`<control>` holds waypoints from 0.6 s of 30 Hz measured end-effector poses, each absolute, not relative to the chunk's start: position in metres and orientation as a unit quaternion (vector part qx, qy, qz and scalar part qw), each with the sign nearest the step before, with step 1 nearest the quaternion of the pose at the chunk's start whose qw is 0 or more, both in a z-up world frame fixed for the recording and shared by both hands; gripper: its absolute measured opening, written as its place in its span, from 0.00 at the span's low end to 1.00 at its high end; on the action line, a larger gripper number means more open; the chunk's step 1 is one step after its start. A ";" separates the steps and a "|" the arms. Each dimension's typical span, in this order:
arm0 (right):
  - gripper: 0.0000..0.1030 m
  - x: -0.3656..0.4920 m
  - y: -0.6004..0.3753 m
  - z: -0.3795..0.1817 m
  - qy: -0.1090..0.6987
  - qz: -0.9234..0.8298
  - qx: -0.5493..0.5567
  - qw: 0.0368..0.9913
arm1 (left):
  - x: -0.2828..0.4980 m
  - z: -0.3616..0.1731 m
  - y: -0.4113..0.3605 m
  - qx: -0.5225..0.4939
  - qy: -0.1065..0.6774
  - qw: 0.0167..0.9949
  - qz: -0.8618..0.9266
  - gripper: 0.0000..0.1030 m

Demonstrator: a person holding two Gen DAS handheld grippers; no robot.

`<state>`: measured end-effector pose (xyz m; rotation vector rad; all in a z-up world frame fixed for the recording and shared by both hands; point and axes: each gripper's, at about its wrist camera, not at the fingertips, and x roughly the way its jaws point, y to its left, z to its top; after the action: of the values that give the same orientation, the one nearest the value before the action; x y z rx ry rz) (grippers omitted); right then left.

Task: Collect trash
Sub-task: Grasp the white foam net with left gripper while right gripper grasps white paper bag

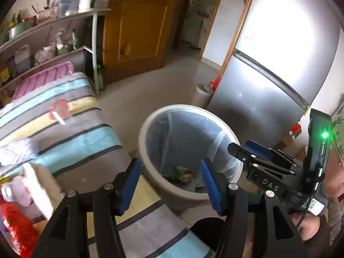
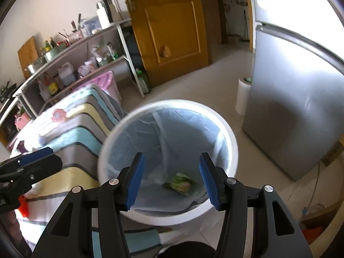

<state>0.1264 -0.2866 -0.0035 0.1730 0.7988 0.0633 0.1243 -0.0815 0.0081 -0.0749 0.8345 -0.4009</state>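
A white trash bin (image 1: 144, 142) (image 2: 233, 150) with a clear liner stands on the floor beside the table. A green snack wrapper (image 1: 182, 173) (image 2: 180, 182) lies at its bottom. My left gripper (image 1: 171, 185) hangs open over the bin's near rim, nothing between its blue pads. My right gripper (image 2: 172, 180) is open and empty above the bin's mouth. Each gripper shows in the other's view: the right gripper (image 1: 247, 152) at the right, the left gripper (image 2: 43, 161) at the left edge. A red scrap (image 1: 59, 109) with a white strip lies on the striped tablecloth (image 1: 86, 142).
A silver fridge (image 1: 268, 86) (image 2: 301, 107) stands right of the bin, with a white paper roll (image 1: 202, 94) (image 2: 243, 94) by its corner. A wooden door (image 1: 133, 32) and a loaded shelf (image 1: 53, 49) are behind. Crumpled white paper (image 1: 15, 152) and a red item (image 1: 17, 225) lie at the table's left.
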 end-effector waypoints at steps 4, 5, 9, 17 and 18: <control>0.52 0.115 -0.268 0.012 0.371 0.046 0.079 0.924 | 0.111 0.017 -0.057 -0.045 0.393 0.902 -0.176 0.59; 0.52 0.111 -0.261 0.017 0.365 0.053 0.076 0.926 | 0.107 0.020 -0.051 -0.046 0.388 0.905 -0.171 0.59; 0.52 0.101 -0.238 0.030 0.350 0.079 0.071 0.931 | 0.091 0.027 -0.024 -0.057 0.375 0.912 -0.153 0.60; 0.52 0.092 -0.179 0.042 0.338 0.144 0.043 0.929 | 0.054 0.032 0.048 -0.070 0.349 0.931 -0.077 0.61; 0.52 0.093 -0.169 0.041 0.339 0.152 0.038 0.928 | 0.050 0.032 0.059 -0.073 0.346 0.933 -0.066 0.62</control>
<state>0.0930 -0.1694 0.0413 0.0782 0.6947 0.3125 0.0499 0.0589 0.0320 -0.1491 0.7086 -0.1346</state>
